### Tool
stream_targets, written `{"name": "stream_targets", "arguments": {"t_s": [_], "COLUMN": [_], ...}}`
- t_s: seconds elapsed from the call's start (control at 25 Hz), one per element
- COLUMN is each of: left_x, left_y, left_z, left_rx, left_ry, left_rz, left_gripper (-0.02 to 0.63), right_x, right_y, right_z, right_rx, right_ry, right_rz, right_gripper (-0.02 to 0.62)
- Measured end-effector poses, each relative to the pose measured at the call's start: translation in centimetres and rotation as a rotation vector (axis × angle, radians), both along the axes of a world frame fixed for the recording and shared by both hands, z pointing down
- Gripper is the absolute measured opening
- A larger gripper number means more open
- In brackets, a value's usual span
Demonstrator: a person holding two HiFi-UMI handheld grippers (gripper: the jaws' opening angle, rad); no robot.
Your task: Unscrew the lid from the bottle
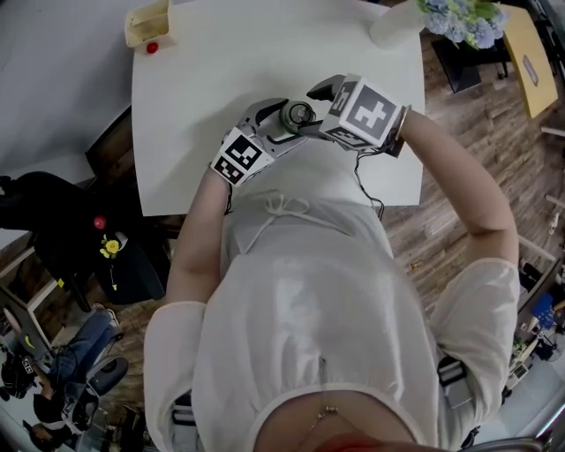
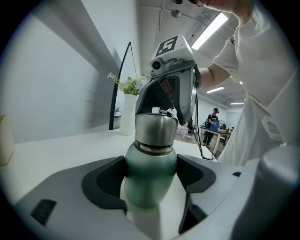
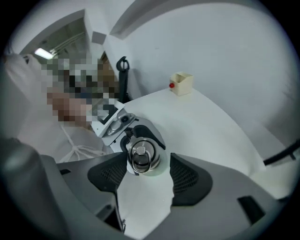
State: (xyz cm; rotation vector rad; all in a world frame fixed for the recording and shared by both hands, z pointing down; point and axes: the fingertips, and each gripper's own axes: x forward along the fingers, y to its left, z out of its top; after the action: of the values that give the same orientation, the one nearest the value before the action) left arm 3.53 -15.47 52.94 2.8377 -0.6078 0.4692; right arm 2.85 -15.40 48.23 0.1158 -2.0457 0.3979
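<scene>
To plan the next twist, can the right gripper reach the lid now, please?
Probably yes: the lid sits uncovered between the right gripper's open jaws, while the left gripper holds the bottle.

Wide bare stretch of white table (image 1: 265, 71) beyond the bottle (image 1: 297, 114), cream box (image 1: 147, 24) at far left corner, flower vase (image 1: 393, 28) at far right corner, both well apart

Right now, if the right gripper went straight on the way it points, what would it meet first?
Probably the lid of the bottle, sitting between the jaws of the right gripper; depth is unclear.
</scene>
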Motion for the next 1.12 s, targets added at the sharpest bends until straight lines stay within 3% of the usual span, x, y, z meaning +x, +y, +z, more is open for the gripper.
{"name": "stream_targets", "arguments": {"t_s": [0.2,0.4,0.72,1.12], "left_x": [0.1,0.2,0.2,0.2], "left_y": [0.0,0.1,0.1,0.1], "left_z": [0.0,0.1,0.0,0.2], "left_rx": [-0.001,-0.008,-0.005,-0.006], "left_ry": [-0.004,0.001,0.005,-0.002], "left_rz": [0.001,0.001,-0.004,-0.001], "left_gripper": [0.365,0.365,0.365,0.365], "right_x": [-0.4,-0.6,-0.9,-0.8], "right_y": [-0.4,0.1,0.6,0.7], "right_z": [0.1,0.8,0.6,1.0], "right_rx": [-0.076,-0.079,-0.043,0.018], "right_ry": [-0.034,-0.004,-0.009,0.051], "right_rz": [0.24,0.259,0.159,-0.172], "right_gripper": [0.301,0.244,0.245,0.245]}}
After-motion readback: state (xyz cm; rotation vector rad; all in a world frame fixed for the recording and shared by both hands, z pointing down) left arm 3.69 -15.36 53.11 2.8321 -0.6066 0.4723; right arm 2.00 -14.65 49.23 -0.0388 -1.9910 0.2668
